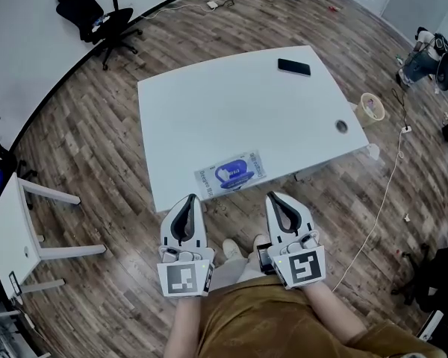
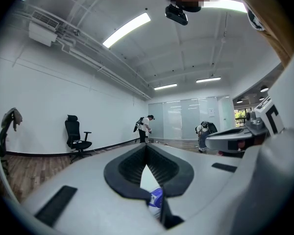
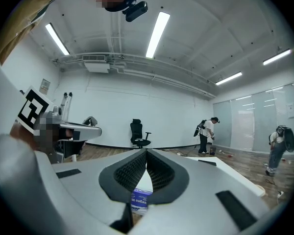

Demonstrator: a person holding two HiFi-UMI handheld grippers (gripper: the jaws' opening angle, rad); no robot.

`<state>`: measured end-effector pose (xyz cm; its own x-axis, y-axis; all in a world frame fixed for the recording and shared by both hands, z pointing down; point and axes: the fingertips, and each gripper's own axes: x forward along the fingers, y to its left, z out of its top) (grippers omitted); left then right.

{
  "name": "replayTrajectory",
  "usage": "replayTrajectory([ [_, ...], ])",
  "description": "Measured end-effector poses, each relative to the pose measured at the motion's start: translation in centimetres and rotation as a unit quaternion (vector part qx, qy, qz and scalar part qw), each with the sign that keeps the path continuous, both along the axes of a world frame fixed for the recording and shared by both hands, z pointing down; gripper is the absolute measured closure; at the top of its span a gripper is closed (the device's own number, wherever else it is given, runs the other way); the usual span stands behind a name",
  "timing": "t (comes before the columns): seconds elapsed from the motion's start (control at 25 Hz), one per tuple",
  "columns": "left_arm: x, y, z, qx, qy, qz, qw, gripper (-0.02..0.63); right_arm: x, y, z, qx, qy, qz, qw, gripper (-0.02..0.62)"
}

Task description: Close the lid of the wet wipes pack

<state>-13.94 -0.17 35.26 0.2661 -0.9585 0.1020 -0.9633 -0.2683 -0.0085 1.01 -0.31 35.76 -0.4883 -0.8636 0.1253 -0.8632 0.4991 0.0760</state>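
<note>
On the wood floor stands a white table point(image 1: 209, 110), mostly bare. A side table point(image 1: 11, 230) sits to the left and an office chair point(image 1: 97, 17) far left, both well apart from it. A black phone point(image 1: 293, 67) lies at the far edge. The wet wipes pack point(image 1: 232, 174) lies flat by the near edge, unobstructed. The left gripper point(image 1: 187, 198) and right gripper point(image 1: 278, 197) hover just short of that edge, jaws closed and empty.

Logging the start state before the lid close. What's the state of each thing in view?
left gripper: shut, empty, short of the table.
right gripper: shut, empty.
wet wipes pack: flat near the table's front edge; lid too small to tell.
phone: flat, screen dark.
</note>
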Motion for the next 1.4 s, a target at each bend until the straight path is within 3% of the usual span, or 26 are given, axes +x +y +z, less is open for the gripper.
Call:
replayTrajectory([
  [0.48, 0.8, -3.4, 0.0, -0.004, -0.002, -0.026, 0.9997, 0.613, 0.0, -2.2, 1.4, -0.034, -0.016, -0.034, 0.999, 0.588],
  [0.84, 0.4, -5.1, 0.4, -0.005, -0.013, -0.041, 0.9991, 0.614, 0.2, -5.0, 0.1, -0.014, -0.017, -0.041, 0.999, 0.587],
  [1.4, 2.1, -6.4, 3.6, -0.048, -0.013, -0.017, 0.9986, 0.614, 0.3, -6.8, 2.0, -0.020, -0.023, -0.046, 0.998, 0.588],
])
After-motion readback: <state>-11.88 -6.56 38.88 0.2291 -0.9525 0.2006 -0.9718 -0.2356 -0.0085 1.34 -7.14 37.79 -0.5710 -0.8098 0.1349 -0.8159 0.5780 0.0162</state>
